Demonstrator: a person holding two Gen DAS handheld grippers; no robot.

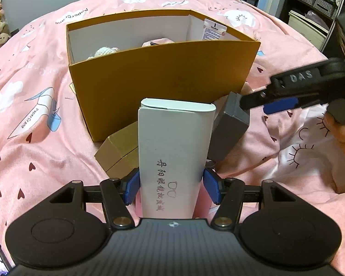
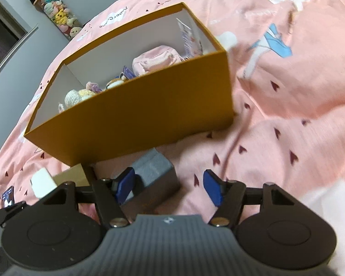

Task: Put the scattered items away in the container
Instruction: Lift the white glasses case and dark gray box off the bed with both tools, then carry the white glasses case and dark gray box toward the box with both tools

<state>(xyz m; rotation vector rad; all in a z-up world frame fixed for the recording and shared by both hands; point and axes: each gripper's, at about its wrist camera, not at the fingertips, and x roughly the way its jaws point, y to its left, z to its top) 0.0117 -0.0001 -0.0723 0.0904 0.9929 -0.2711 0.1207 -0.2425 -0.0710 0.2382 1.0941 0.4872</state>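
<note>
My left gripper is shut on a long white carton with printed characters, which points toward the orange box. That open-topped orange box holds a pink pouch and crochet toys. A grey box lies on the bed in front of it. My right gripper hovers open over the grey box, its left pad above the box top and its right pad over bare bedding. A tan cardboard box lies beside the white carton.
Everything rests on a rumpled pink printed bedspread. A hand holds the right gripper at the right edge. A column of plush toys stands by the wall, and shelves with baskets stand beyond the bed.
</note>
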